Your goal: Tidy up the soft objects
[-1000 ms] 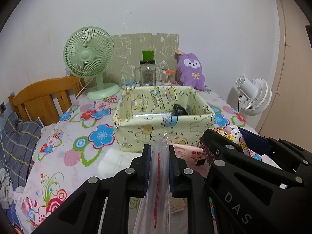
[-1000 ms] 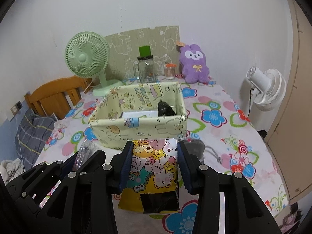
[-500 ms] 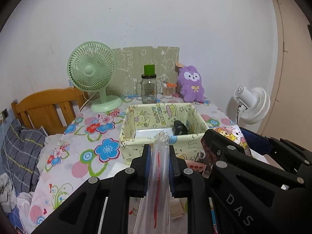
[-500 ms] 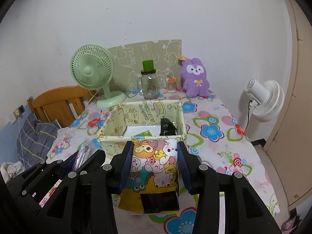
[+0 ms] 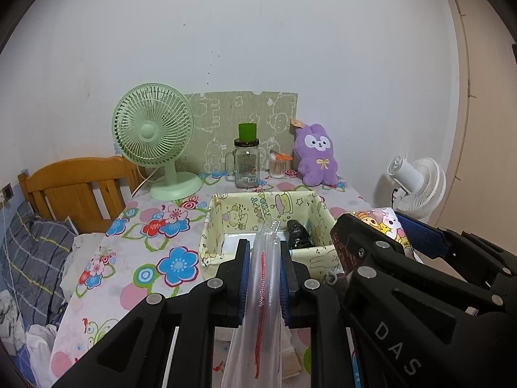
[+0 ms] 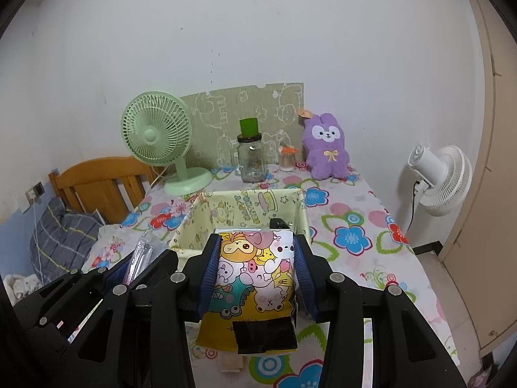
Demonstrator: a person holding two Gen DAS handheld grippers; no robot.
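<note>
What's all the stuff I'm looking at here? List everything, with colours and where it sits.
fabric bin: one, pale yellow cartoon print, middle of the table
black object: one, inside the bin, right side
clear bag: one, red strip inside, held in the left gripper
cartoon packet: one, yellow and multicolour, held in the right gripper
desk fan: one, mint green, back left
glass jar: one, clear, green cup on top, back centre
plush rabbit: one, purple, back right
tablecloth: one, floral
standing fan: one, white, right of table
wooden chair: one, left
left gripper: black, jaws shut
right gripper: black, jaws shut
</note>
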